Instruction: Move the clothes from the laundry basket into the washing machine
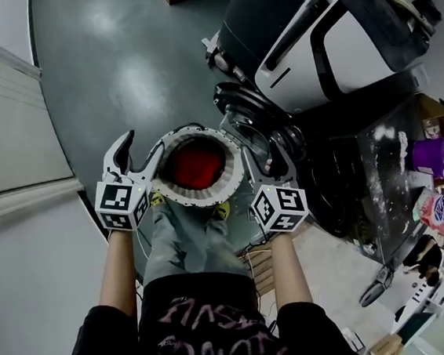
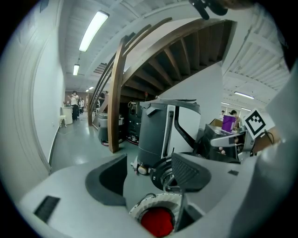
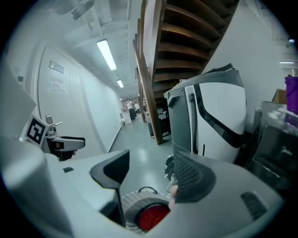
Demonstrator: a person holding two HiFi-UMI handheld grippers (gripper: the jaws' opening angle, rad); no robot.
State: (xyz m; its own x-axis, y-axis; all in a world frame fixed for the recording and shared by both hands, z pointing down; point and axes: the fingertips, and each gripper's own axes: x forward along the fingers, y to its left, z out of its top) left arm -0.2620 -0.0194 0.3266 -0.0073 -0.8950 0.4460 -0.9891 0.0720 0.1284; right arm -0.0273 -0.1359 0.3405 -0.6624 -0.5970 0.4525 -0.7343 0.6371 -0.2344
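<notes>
**Both grippers open at the basket, red clothes still inside**

I had the left gripper [image 1: 142, 148] and the right gripper [image 1: 263, 157] flanking the basket [image 1: 173, 192], one at each side of its white ribbed rim. Both stood with jaws apart and nothing between the pads; each gripper view looked past its own jaws at the rim and the red below. I could not tell whether either jaw touched the rim.

The clothes [image 1: 195, 164] lay as a red bundle in the bottom of the basket, which stood on the floor [image 1: 116, 66] just ahead of my feet. Just beyond it was a dark round port [image 1: 245, 109] with a glassy front. I took that for the washer door, though I could not be sure of it.

I judged the bundle to be soft, light and limp. It would sag and trail once lifted, and a loose fold could catch on the rim. It looked neither fragile nor slippery. I thought the best hold was a deep pinch on a thick bunched fold near the middle of the heap, not on an edge. The basket seemed light too, so I expected it might tip or slide if a gripper pushed on its side.
</notes>
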